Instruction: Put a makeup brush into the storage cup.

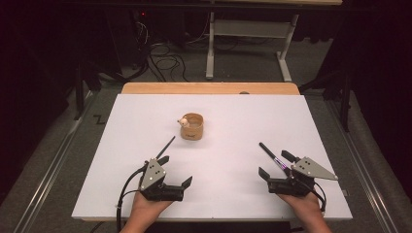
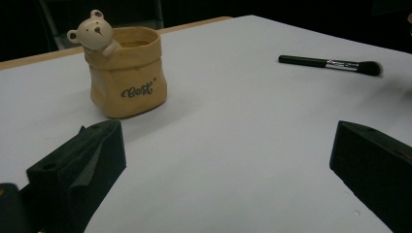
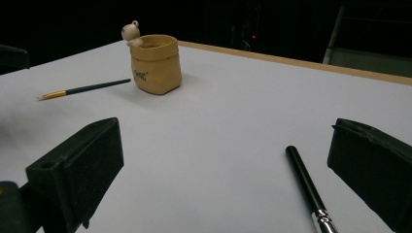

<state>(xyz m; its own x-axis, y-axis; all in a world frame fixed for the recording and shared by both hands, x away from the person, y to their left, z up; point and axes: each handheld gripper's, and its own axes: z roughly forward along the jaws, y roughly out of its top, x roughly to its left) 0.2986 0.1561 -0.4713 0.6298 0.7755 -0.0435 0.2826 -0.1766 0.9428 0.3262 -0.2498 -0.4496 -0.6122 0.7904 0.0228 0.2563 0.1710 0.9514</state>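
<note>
The left claw [image 1: 176,171] sits low over the near edge of the white bench [image 1: 145,126], held in the person's left hand [image 1: 145,206], its jaws spread wide with nothing between them. The right claw [image 1: 275,164], gripped by the right hand [image 1: 303,204], stands just as wide and empty. A makeup brush [image 1: 273,157] with a black handle lies flat on the bench between the right claw's jaws, touched by neither; in the right gripper view its handle [image 3: 303,182] runs up nearer the right-hand jaw. A thin paintbrush [image 1: 166,147] lies just beyond the left claw, slanting away towards the middle of the bench. Further out, near the centre, stands a small tan pot [image 1: 192,127], upright, shaped like a crumpled bag, with a little bear figure [image 2: 94,30] peeking over its rim.
</note>
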